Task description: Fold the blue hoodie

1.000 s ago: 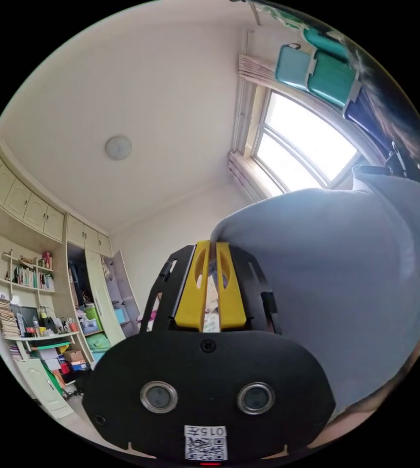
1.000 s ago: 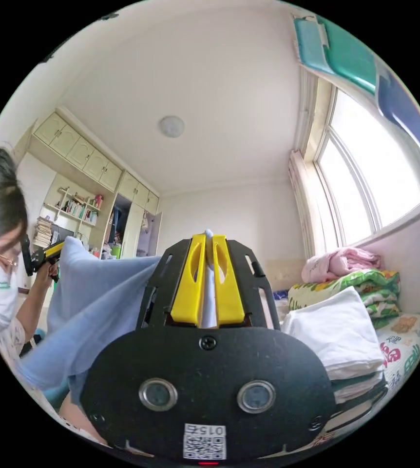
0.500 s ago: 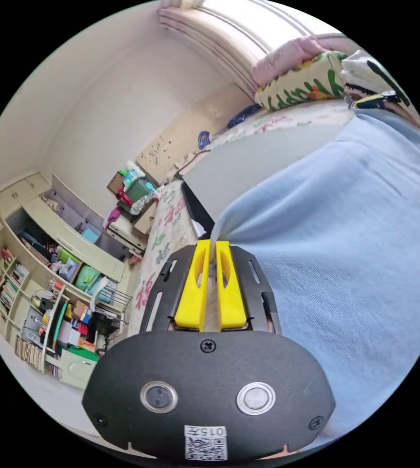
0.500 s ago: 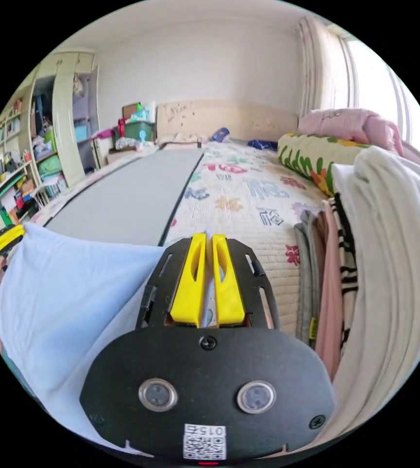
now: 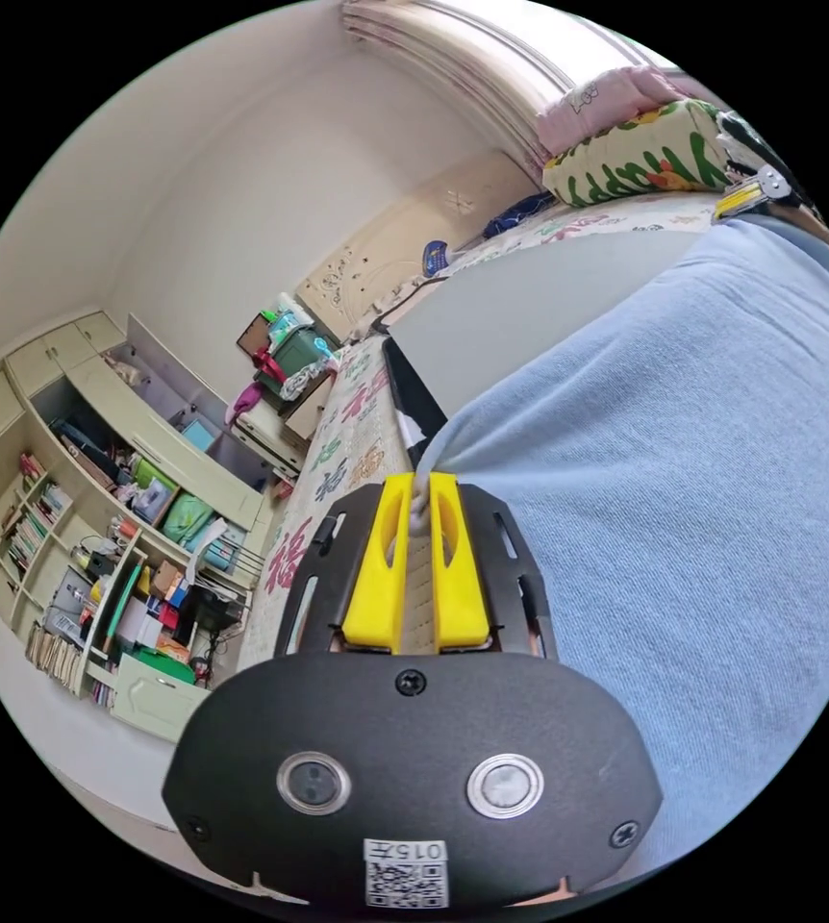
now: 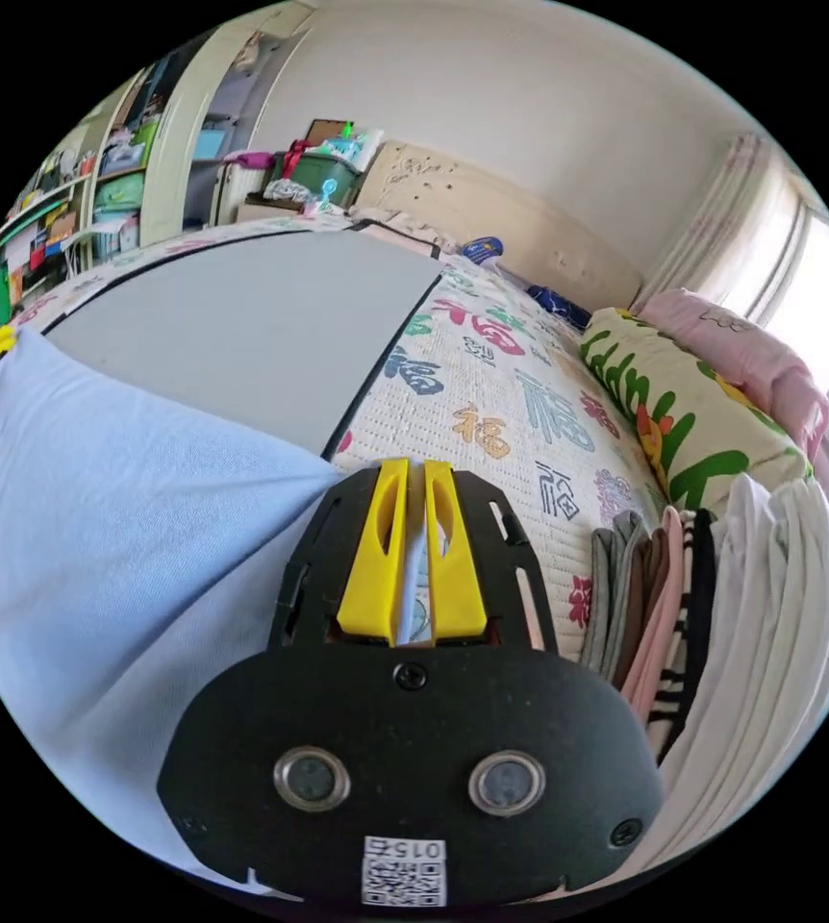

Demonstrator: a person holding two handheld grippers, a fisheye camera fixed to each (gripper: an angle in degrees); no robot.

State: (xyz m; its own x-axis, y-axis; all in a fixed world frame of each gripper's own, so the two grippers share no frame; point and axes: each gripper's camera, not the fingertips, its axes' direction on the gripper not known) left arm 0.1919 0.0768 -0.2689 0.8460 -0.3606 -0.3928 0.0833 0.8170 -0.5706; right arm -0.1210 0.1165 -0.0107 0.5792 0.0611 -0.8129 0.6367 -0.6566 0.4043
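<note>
In the left gripper view, the left gripper is closed on an edge of the hoodie, which spreads to its right over the grey mat.

In the right gripper view, the right gripper pinches another edge; the hoodie lies to its left. I judge no fold is finished yet.

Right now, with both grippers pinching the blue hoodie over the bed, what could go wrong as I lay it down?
1. The left gripper and the right gripper each pinch only a thin edge of the blue hoodie, so the cloth could slip free.
2. The stack of folded clothes sits close beside the right gripper; a swing could topple it.
3. The hoodie could land off the grey mat, partly on the patterned bedspread.
</note>
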